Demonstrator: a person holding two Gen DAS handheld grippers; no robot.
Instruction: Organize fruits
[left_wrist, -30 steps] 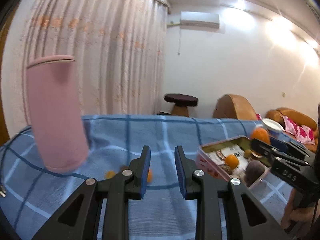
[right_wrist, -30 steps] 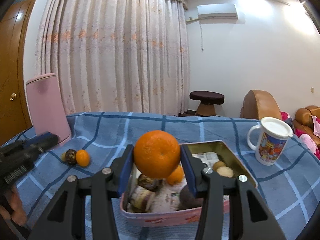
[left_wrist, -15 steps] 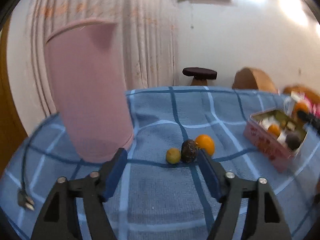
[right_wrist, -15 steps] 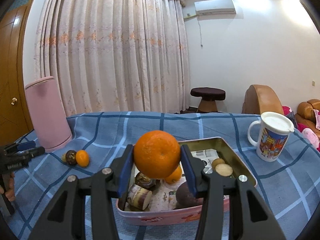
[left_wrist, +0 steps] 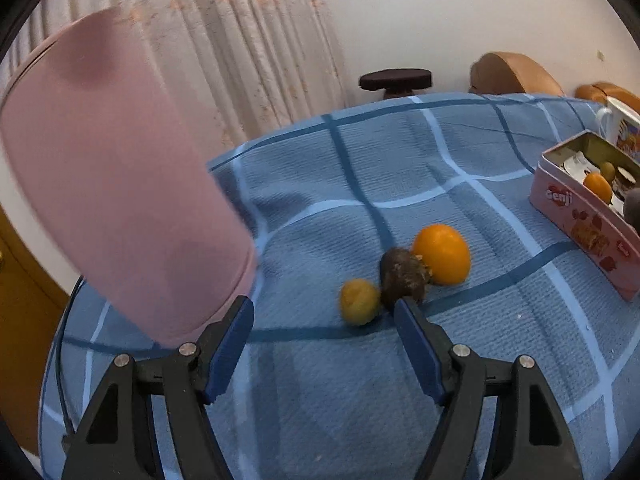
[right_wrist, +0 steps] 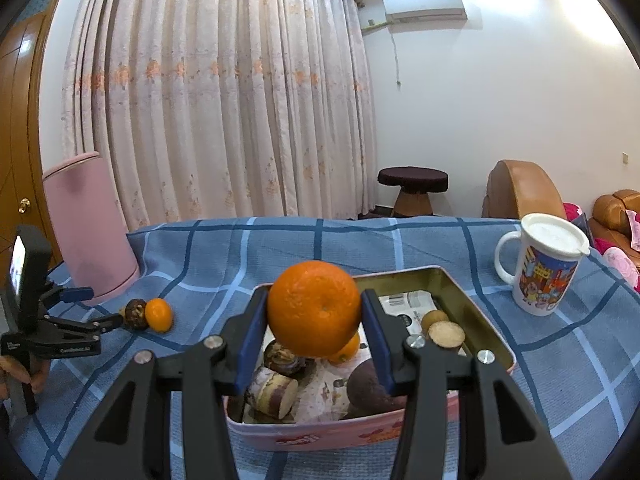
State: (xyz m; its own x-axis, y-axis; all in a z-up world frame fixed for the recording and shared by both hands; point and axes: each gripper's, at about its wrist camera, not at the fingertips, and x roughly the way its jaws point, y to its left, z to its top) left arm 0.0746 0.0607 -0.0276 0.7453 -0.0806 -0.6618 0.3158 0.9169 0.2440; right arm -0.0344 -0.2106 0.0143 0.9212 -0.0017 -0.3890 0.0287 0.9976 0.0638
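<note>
My right gripper (right_wrist: 314, 322) is shut on a large orange (right_wrist: 314, 308), held above the pink tin (right_wrist: 476, 312) that holds several fruits and food pieces. In the left wrist view my left gripper (left_wrist: 322, 312) stands open and tilted down over the blue checked cloth, nothing between its pads. Just beyond its right fingertip lie a small yellow fruit (left_wrist: 359, 301), a dark brown fruit (left_wrist: 404, 278) and a small orange (left_wrist: 442, 254), touching in a row. The same dark fruit (right_wrist: 135, 313) and small orange (right_wrist: 159, 314) show at the left of the right wrist view, beside the left gripper (right_wrist: 96, 308).
A tall pink container (left_wrist: 116, 192) stands close left of the left gripper. The pink tin (left_wrist: 580, 232) sits at the right edge of that view. A lidded printed mug (right_wrist: 540, 264) stands right of the tin. Curtains, a stool and sofas lie beyond the table.
The left gripper opened wide, swung toward the three loose fruits and dipped down close to them. The right gripper kept still with the orange.
</note>
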